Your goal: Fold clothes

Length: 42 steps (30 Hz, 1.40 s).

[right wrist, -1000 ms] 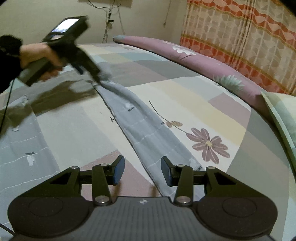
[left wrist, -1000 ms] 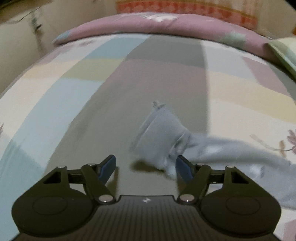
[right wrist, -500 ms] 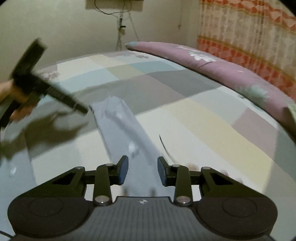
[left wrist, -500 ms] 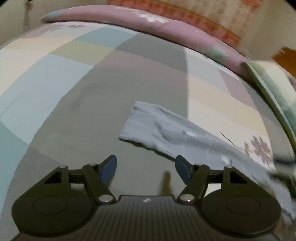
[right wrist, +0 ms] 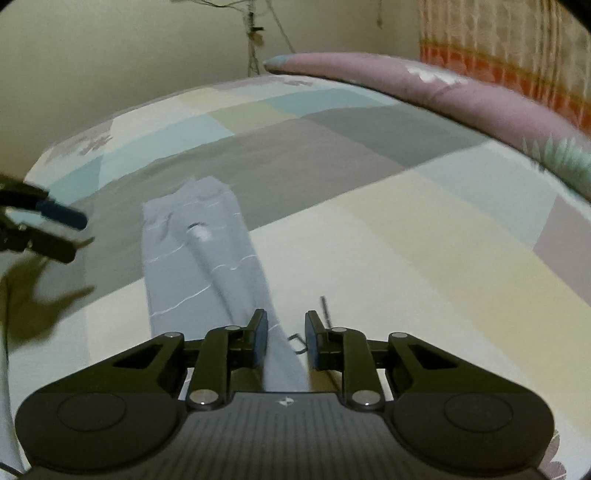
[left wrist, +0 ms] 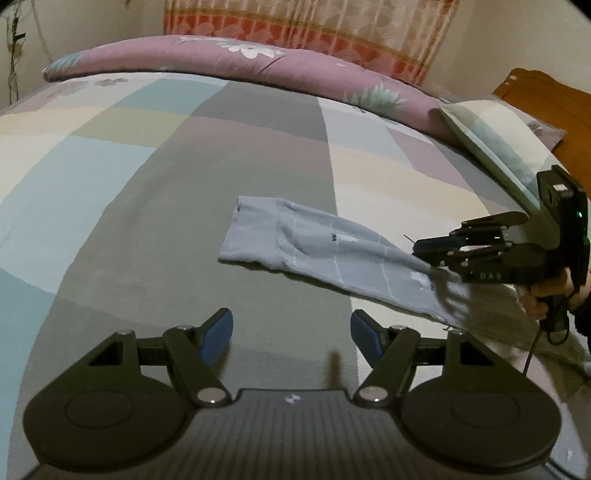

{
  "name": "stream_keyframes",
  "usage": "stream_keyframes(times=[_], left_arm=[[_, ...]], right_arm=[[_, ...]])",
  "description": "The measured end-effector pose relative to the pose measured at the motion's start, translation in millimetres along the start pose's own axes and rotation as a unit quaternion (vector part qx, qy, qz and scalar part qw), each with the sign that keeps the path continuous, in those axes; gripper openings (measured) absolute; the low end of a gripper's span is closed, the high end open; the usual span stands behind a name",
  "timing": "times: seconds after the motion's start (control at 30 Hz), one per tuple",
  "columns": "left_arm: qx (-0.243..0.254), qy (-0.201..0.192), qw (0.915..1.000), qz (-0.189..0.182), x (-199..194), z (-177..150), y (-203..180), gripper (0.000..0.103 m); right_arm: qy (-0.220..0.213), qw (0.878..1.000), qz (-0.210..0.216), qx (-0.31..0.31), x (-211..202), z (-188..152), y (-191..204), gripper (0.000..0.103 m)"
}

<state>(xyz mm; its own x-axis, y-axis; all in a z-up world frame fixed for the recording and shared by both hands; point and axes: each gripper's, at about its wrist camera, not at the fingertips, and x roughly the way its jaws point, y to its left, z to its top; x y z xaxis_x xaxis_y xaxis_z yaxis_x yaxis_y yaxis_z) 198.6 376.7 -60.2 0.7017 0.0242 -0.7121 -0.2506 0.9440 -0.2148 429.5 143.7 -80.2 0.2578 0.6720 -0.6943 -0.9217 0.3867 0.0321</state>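
Note:
A grey sleeve with thin white stripes lies stretched out flat across the patchwork bedspread. My left gripper hovers open just short of the sleeve's cuff, with nothing between its blue pads. In the right wrist view the left gripper shows at the left edge, clear of the cloth. My right gripper straddles the near part of the sleeve. Its jaws stand a narrow gap apart with the cloth running between them. The left wrist view also shows the right gripper at the sleeve, held by a hand.
A long purple floral bolster runs along the far side of the bed. A pale green pillow leans by a wooden headboard. An orange patterned curtain hangs behind. Cables hang on the wall.
The left gripper has let go of the sleeve's end and drawn back. The sleeve now lies flat. The right gripper has moved along the sleeve and its jaws have narrowed.

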Motion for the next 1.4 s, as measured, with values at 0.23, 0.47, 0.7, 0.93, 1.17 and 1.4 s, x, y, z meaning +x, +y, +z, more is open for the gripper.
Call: stream_keyframes(times=[0.23, 0.47, 0.7, 0.93, 1.17, 1.4], left_arm=[[0.007, 0.000, 0.9999, -0.007, 8, -1, -5, 0.070], [-0.024, -0.007, 0.9991, -0.033, 9, 5, 3, 0.070], [-0.120, -0.009, 0.9869, -0.108, 31, 18, 16, 0.068], [-0.276, 0.006, 0.9426, -0.188, 84, 20, 37, 0.068], [-0.276, -0.042, 0.9545, -0.106, 106, 29, 30, 0.011], [-0.222, -0.055, 0.9730, -0.031, 89, 64, 31, 0.003]], right_arm=[[0.002, 0.998, -0.020, -0.052, 2, 0, 25, 0.010], [-0.012, 0.993, -0.118, -0.015, -7, 17, -3, 0.003], [-0.010, 0.987, -0.157, 0.042, -17, 20, -29, 0.014], [-0.050, 0.986, -0.151, 0.044, -71, 15, -16, 0.022], [-0.108, 0.982, -0.147, 0.045, -146, 3, 1, 0.026], [-0.076, 0.981, -0.178, 0.036, -185, -30, 9, 0.028]])
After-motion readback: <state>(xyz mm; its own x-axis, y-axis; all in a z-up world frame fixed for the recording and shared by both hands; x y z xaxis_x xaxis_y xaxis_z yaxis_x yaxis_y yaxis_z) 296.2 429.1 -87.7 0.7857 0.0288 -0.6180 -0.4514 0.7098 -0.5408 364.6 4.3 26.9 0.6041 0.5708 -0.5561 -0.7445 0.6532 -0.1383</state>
